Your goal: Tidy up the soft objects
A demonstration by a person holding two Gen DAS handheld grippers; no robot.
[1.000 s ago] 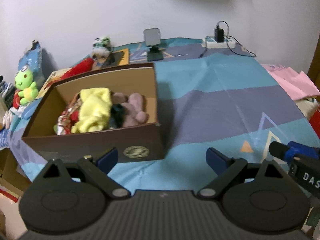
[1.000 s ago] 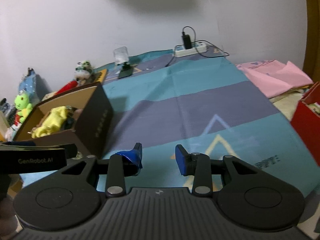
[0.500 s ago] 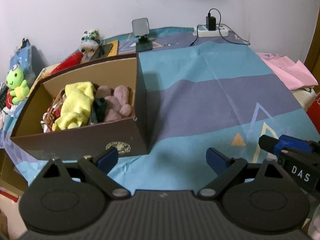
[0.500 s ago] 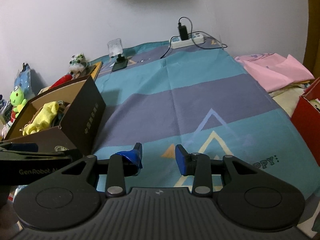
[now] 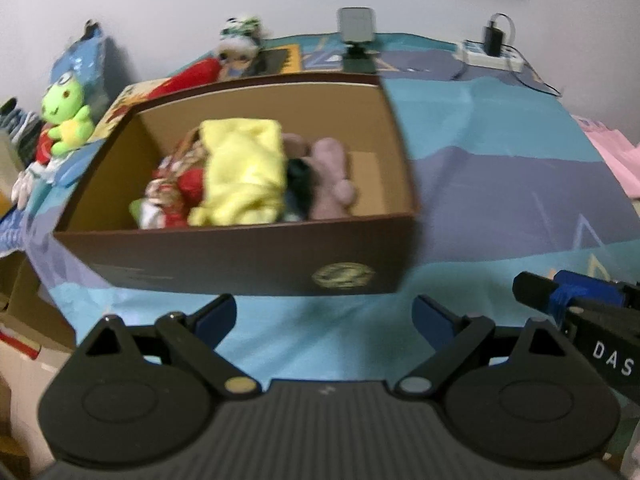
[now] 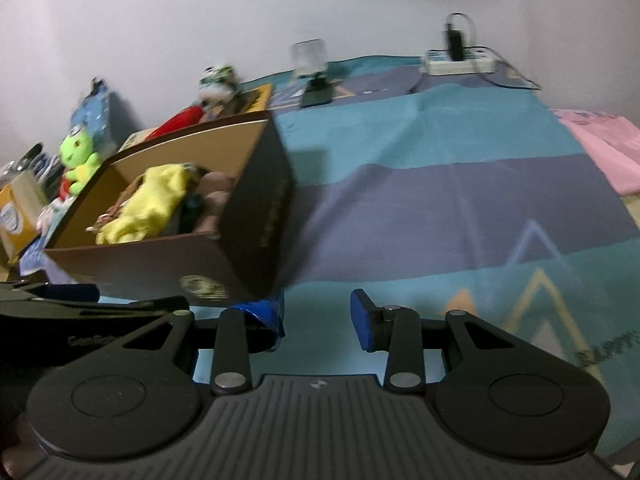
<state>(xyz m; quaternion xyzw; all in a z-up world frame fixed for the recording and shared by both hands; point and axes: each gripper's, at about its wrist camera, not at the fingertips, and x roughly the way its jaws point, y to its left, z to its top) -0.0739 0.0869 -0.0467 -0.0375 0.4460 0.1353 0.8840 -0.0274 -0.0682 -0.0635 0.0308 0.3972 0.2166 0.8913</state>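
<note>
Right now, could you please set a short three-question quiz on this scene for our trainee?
1. True or false: the yellow cloth lies inside the brown box.
2. Is anything between the left tongs?
3. The green frog toy sits: A) in the box, B) outside it, C) on the pink cloth.

Key: 1 true; 2 no, they stand open and empty; 3 B.

box [image 5: 240, 268] brown | towel [image 5: 244, 172] yellow | frog plush [image 5: 66, 116] green | cloth [image 5: 500, 184] teal-purple striped
</note>
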